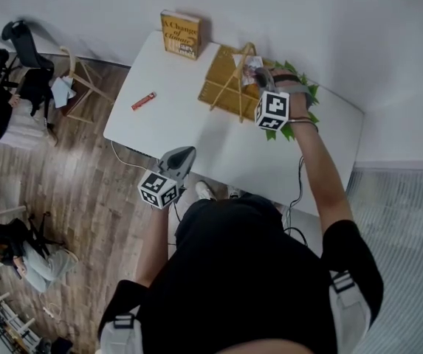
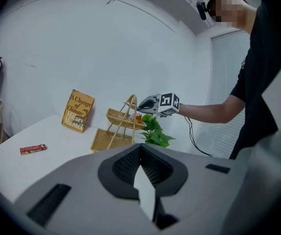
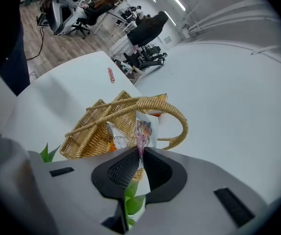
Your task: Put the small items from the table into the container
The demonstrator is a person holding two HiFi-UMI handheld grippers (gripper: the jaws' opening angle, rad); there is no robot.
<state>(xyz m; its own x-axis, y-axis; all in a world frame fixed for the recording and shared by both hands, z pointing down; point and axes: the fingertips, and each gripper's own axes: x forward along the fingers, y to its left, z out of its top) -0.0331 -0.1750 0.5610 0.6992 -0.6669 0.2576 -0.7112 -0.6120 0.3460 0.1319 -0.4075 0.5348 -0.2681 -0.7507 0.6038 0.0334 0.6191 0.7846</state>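
Over the wicker basket [image 3: 84, 131], your right gripper [image 3: 141, 152] is pinched shut on the bottom edge of a small printed packet [image 3: 144, 129], which stands up just in front of the basket's looped handle [image 3: 174, 116]. Judge the packet light, thin and floppy, with a slick film that could slide out of a loose pinch. A flat edge like the one you hold is the right place to grip, and it should drop without harm. The basket's upper tray already holds at least one other pale packet [image 3: 116, 140] with something orange beside it; the lower tray [image 1: 222, 87] looks bare. On the white table [image 1: 196, 142], well apart from the basket, a small red bar [image 1: 143, 101] lies flat. It looks stiff and light, best taken across its narrow width. Your left gripper [image 2: 140, 155] hangs by the table's near edge, jaws together on nothing.
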